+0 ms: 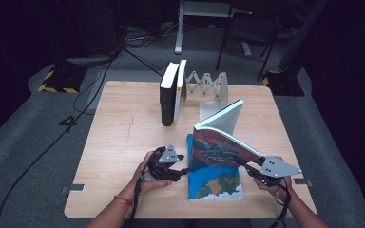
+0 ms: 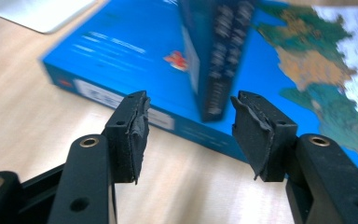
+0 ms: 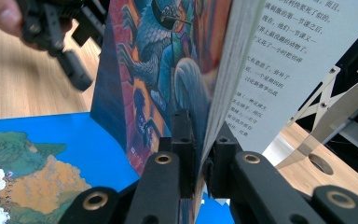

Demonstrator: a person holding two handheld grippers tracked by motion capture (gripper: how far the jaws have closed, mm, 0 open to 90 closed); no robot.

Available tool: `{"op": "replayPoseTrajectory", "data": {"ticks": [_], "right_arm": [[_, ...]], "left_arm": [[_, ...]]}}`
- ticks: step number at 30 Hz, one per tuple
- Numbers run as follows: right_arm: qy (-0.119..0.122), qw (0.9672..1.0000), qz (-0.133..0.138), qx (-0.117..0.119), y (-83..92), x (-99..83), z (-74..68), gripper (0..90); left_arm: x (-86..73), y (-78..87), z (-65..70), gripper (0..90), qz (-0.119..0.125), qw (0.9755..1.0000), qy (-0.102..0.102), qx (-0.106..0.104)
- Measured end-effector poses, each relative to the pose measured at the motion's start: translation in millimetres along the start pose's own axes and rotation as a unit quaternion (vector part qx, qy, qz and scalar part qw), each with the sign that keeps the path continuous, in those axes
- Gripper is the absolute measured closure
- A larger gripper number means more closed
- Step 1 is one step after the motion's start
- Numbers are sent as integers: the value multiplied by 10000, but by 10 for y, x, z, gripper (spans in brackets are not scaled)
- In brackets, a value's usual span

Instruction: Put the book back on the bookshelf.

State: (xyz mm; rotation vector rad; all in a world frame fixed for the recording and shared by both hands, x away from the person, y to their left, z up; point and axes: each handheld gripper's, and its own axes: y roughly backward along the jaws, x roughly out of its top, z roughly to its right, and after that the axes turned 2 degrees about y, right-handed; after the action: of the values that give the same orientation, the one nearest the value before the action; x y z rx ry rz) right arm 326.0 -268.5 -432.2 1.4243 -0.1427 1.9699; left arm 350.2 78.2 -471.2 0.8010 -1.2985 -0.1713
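Note:
A blue book with a map cover (image 1: pixel 216 186) (image 2: pixel 121 51) (image 3: pixel 37 158) lies flat near the table's front edge. On it stands a colourful illustrated book (image 1: pixel 218 142) (image 3: pixel 163 70), tilted and partly open, with printed pages showing. My right gripper (image 1: pixel 246 167) (image 3: pixel 200 135) is shut on the front cover's edge, from the right. My left gripper (image 1: pixel 183 172) (image 2: pixel 189 105) is open, low at the blue book's left side. The standing book's dark spine (image 2: pixel 216 60) lies just beyond the jaws, with nothing between the pads. The right gripper view also catches the left gripper (image 3: pixel 60 37) at top left.
At the table's back stand a black book (image 1: pixel 168 95) and a white book (image 1: pixel 180 92), upright beside a grey folding accordion rack (image 1: pixel 209 85). The bare wooden table (image 1: pixel 123 142) stretches to the left. A chair and cables sit on the floor beyond.

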Motion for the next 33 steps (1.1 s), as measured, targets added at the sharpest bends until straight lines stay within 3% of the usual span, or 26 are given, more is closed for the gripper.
{"op": "replayPoseTrajectory", "data": {"ticks": [6, 12, 16, 19, 24, 26, 33], "right_arm": [[-8, 10000, 5, 4, 4, -3, -4, 838], [-36, 10000, 12, 7, 7, -7, -6, 837], [-42, 10000, 10, 7, 8, -8, -5, 837], [-23, 10000, -3, -10, 9, -8, -1, 835], [-36, 10000, -31, -84, 4, -19, 10, 812], [-47, 9999, -49, -99, 3, -26, 15, 804], [-278, 9991, -76, -298, 12, -53, 89, 715]], "left_arm": [[72, -167, 158, 405, 24, 9999, -135, -5], [248, -260, 171, 376, 417, 9990, 40, 160], [363, -245, 160, 378, 617, 9979, 8, 191], [458, -203, 166, 422, 801, 9965, -83, 222], [548, -126, 152, 529, 908, 9952, -218, 296], [561, -113, 153, 596, 922, 9949, -249, 326], [573, -89, 157, 696, 918, 9948, -341, 264]]}}
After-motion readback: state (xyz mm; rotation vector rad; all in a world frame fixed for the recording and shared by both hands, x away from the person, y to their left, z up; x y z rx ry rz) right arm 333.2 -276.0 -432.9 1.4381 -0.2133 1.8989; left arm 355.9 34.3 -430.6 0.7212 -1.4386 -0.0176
